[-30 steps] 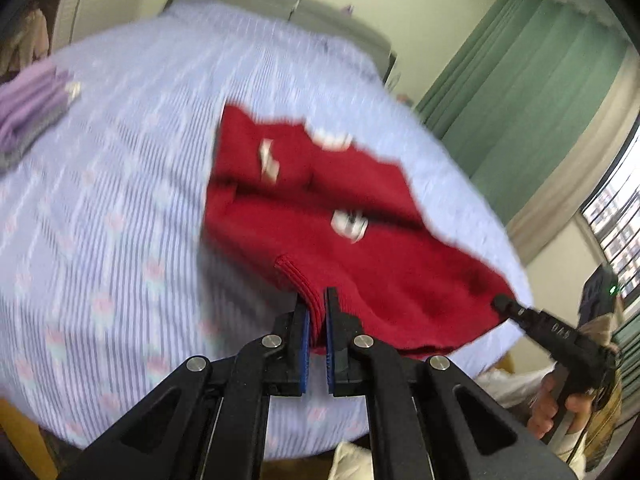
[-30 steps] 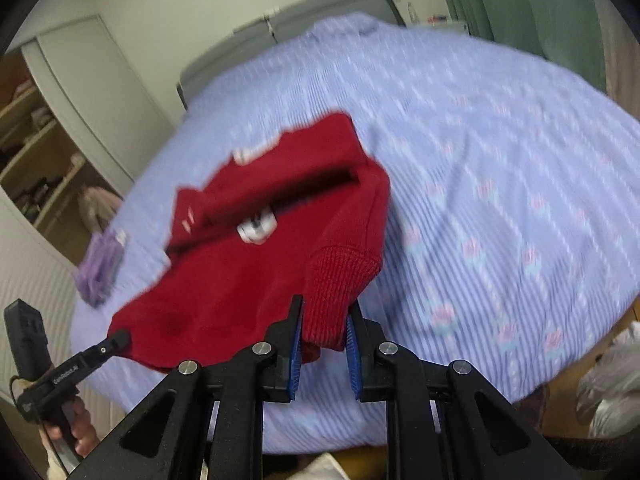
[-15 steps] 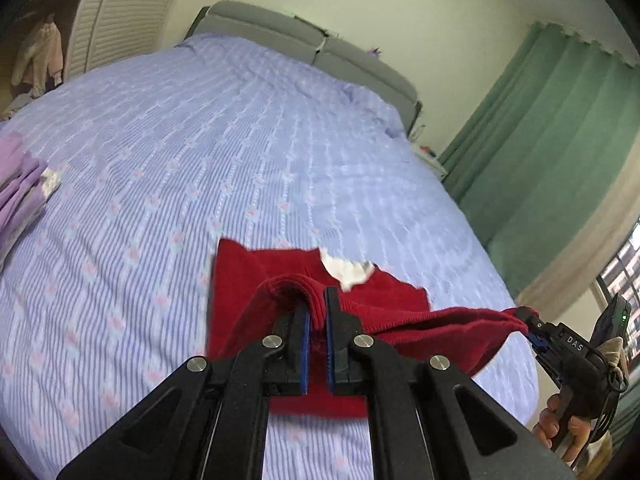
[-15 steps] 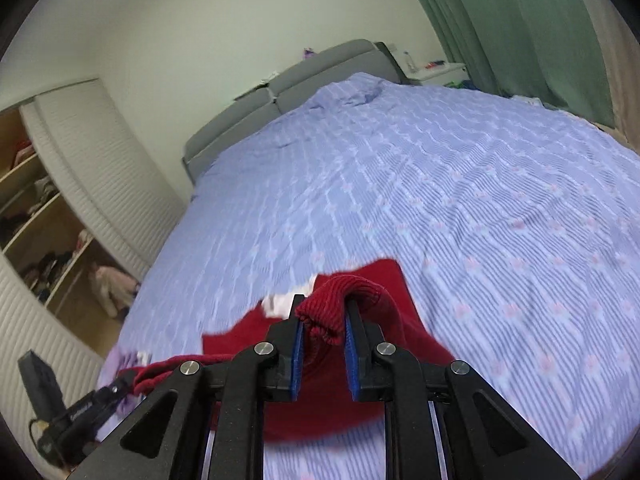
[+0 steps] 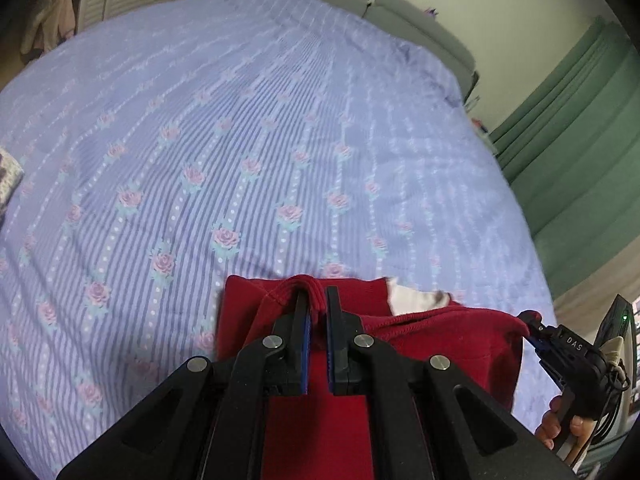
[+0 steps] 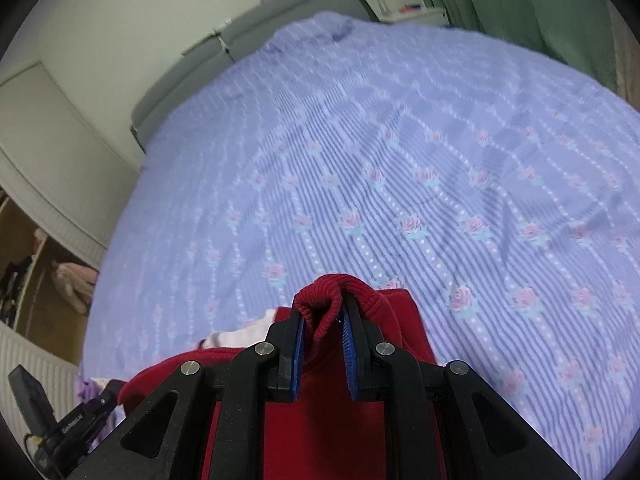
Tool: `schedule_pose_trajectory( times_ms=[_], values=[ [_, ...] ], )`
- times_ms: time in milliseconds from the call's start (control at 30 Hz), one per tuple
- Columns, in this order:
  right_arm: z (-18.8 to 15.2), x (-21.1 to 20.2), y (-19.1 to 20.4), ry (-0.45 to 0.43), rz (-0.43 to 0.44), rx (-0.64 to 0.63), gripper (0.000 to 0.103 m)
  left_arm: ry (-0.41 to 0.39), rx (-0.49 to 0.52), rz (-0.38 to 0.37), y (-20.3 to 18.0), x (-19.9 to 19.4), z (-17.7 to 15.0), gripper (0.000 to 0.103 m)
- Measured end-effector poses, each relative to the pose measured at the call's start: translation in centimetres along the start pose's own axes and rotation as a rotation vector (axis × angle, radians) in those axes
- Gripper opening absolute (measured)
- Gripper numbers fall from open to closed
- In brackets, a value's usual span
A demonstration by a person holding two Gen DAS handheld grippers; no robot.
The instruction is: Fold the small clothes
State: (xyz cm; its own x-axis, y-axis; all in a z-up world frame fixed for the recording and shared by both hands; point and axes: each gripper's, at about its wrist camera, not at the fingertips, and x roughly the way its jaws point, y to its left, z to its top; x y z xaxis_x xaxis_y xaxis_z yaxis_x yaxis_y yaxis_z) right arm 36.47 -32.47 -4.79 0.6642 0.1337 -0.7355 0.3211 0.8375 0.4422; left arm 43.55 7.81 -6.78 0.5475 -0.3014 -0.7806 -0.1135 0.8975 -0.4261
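**Red knitted garment pinched at two points over a floral bedspread**

A red knitted garment point(image 5: 440, 344) is held at the near edge of a bed, over a lilac bedspread point(image 5: 248, 128) striped and printed with pink roses. A fold of its ribbed edge is clamped between the blue-padded jaws of the left gripper point(image 5: 316, 310), which are drawn almost together on the cloth. In the right wrist view, a thicker bunch of ribbed hem is seen gripped between the jaws of the right gripper point(image 6: 322, 314), set slightly wider apart around the knit. The garment is stretched between the two grippers, with a white patch point(image 5: 416, 300) shown at its upper edge; whether this is a collar or a label cannot be told.

In the left wrist view the right gripper is seen at the right edge, held by a hand point(image 5: 560, 428), and the letters "DAS" can be read on its black body. The lettering on the left gripper's body in the right wrist view is too blurred to be read.

A grey headboard point(image 6: 248, 36) and green curtains point(image 5: 580, 128) are seen beyond the bed.
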Motion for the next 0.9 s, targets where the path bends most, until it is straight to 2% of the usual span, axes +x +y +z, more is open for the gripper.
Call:
schedule_pose_trajectory(
  times_ms=[167,233,300,367,400,433,467,533,633,733,800,900],
  values=[
    [-0.1,3.9,-0.7,0.073,-0.038,0.009,0.018,0.033,-0.021,0.026,1.1,2.8,-0.5,0.010],
    [-0.3,4.5,-0.6,0.077,-0.038,-0.006,0.018,0.034,-0.032,0.022,1.3,3.1,-0.8,0.011],
    [-0.4,4.8,-0.1,0.088,-0.051,-0.051,0.020,0.055,-0.037,0.013,1.3,3.1,-0.8,0.013],
    [-0.2,4.7,0.7,0.107,-0.053,-0.099,0.028,0.072,-0.024,-0.009,1.1,2.3,-0.6,0.017],
    [-0.2,3.9,1.4,0.107,-0.057,-0.134,0.030,0.062,-0.017,-0.034,0.9,1.2,-0.5,0.035],
    [-0.2,3.3,1.7,0.097,-0.053,-0.154,0.040,0.037,-0.003,-0.029,0.7,0.1,-0.2,0.052],
    [-0.3,2.2,2.3,0.075,-0.053,-0.185,0.059,0.007,0.009,-0.021,0.5,-0.8,0.0,0.081],
    [-0.4,-0.4,3.5,-0.010,-0.068,-0.247,0.078,-0.094,0.065,-0.024,0.2,-3.9,0.4,0.083],
    [-0.4,-3.6,4.7,-0.113,-0.101,-0.322,0.078,-0.118,0.160,0.006,-0.2,-5.9,0.2,0.083],
    [-0.6,-4.5,4.9,-0.123,-0.121,-0.368,0.078,-0.107,0.331,0.051,-0.9,-6.1,-2.1,0.082],
    [-1.5,-4.3,4.4,-0.110,-0.135,-0.405,0.078,-0.080,0.383,0.057,-0.8,-5.3,-3.2,0.077],
    [-3.3,-3.4,2.8,-0.091,-0.158,-0.442,0.078,-0.032,0.378,0.060,-0.3,-3.4,-3.8,0.074]
  ],
)
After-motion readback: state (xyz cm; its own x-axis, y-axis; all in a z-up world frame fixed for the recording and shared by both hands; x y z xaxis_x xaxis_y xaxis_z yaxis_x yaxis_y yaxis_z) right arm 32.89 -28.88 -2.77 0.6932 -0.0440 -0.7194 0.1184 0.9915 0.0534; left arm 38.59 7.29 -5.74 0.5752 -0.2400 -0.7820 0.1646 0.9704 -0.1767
